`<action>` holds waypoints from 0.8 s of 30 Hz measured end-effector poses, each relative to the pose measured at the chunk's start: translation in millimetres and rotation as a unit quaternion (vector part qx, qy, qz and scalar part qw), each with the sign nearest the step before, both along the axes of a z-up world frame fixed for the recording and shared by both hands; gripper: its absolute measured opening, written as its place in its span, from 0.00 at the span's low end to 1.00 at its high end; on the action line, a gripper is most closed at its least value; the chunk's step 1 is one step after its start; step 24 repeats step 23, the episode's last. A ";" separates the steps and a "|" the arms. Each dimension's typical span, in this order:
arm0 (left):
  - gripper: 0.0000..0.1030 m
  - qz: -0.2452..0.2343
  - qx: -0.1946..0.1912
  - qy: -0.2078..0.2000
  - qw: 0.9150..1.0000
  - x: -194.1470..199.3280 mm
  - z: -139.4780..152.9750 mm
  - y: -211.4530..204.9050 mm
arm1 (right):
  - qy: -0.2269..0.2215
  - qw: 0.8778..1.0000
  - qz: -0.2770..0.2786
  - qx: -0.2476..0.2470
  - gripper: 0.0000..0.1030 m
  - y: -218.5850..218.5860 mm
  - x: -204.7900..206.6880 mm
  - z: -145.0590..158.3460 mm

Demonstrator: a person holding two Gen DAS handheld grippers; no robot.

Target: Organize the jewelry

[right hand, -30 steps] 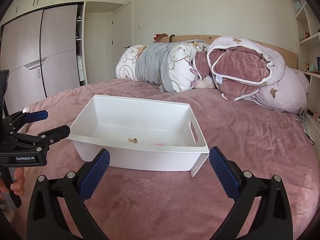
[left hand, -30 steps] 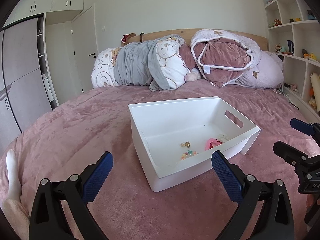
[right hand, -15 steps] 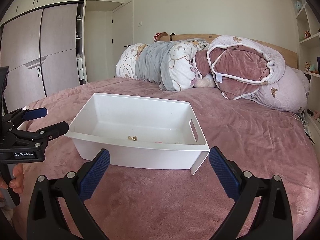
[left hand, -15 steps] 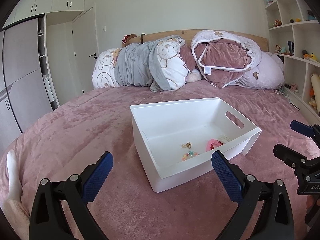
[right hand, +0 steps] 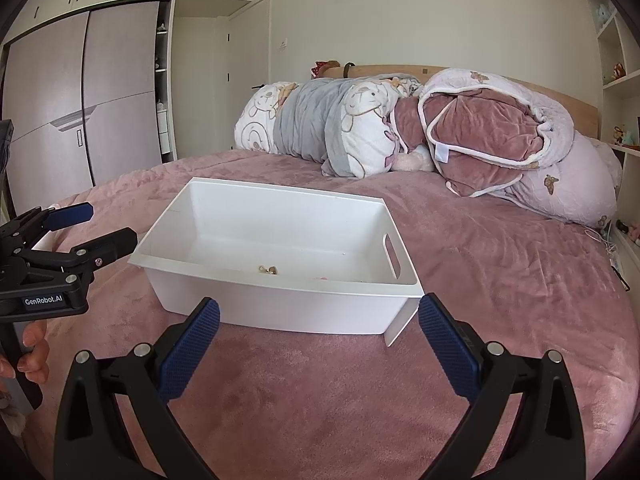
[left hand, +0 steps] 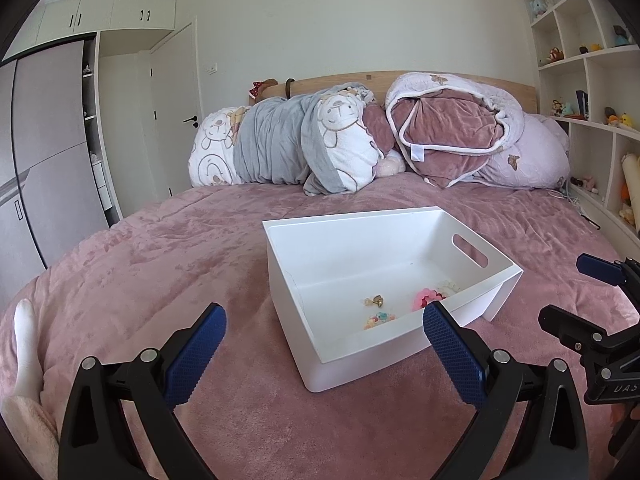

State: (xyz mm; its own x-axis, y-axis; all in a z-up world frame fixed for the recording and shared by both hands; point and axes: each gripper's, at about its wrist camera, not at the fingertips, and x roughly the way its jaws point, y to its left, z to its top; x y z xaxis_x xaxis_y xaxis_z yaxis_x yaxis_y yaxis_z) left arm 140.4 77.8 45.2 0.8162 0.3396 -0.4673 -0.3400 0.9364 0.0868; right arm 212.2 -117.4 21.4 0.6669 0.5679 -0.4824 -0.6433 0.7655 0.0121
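While both tongs hang spread and empty short of the bin (left hand: 400, 354), the left gripper (left hand: 324, 344) would do best to come down over the near wall and close gently on one small piece. The right gripper (right hand: 318, 332) faces the bin's long side. On the bin's floor lie a gold trinket (left hand: 375, 301), a pink flower piece (left hand: 428, 296) and a pastel beaded one (left hand: 378, 319), all near the front; no jewelry shows on the bedspread (left hand: 180, 248).

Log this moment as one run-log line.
left gripper: open, empty | right gripper: open, empty | white bin: on bed | jewelry: inside bin | nothing grasped
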 end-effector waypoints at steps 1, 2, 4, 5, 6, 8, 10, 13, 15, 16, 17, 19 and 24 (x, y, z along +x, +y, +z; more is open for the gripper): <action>0.97 0.001 -0.001 -0.002 1.000 -0.4 0.3 0.9 | 0.000 1.000 0.000 0.000 0.95 0.3 -0.2 -0.3; 0.97 0.004 0.000 -0.004 1.000 -0.8 0.5 1.3 | 0.000 1.000 0.000 0.000 0.95 0.3 -0.3 -0.4; 0.97 0.003 0.000 -0.005 1.000 -1.1 1.1 2.0 | 0.000 1.000 0.000 0.001 0.95 0.0 -0.2 -0.4; 0.97 0.003 0.001 -0.005 1.000 -1.8 0.8 2.3 | 0.000 1.000 -0.001 0.002 0.95 0.0 -0.4 -0.6; 0.97 0.002 -0.001 -0.005 1.000 -1.6 0.8 2.7 | 0.001 1.000 -0.001 0.001 0.95 -0.1 0.0 -0.3; 0.97 0.004 -0.002 -0.008 1.000 -2.9 0.5 3.5 | 0.001 1.000 -0.001 0.001 0.95 -0.1 0.0 0.0; 0.97 0.003 -0.004 -0.006 1.000 -1.6 0.5 4.2 | 0.001 1.000 0.000 0.001 0.95 0.0 -0.3 -0.1; 0.97 0.004 -0.002 -0.007 1.000 -2.4 0.1 3.1 | 0.001 1.000 -0.001 0.002 0.95 -0.1 -0.3 -0.1; 0.97 0.003 -0.004 -0.001 1.000 -0.7 -0.1 2.9 | 0.002 1.000 -0.001 0.002 0.95 0.0 -0.2 -0.2; 0.97 0.013 0.002 0.003 1.000 0.2 -0.1 2.1 | 0.003 1.000 -0.001 0.003 0.95 -0.2 -0.4 -0.1; 0.97 0.018 0.007 0.007 1.000 1.3 -0.2 1.6 | 0.003 1.000 0.000 0.003 0.95 0.0 -0.9 -0.2; 0.97 0.009 0.005 0.012 1.000 2.1 -0.8 0.8 | 0.002 1.000 0.001 0.002 0.95 -0.1 -0.8 -0.3; 0.97 0.006 -0.001 0.007 1.000 1.0 -0.3 1.8 | 0.002 1.000 0.000 0.002 0.95 0.3 -1.0 -0.4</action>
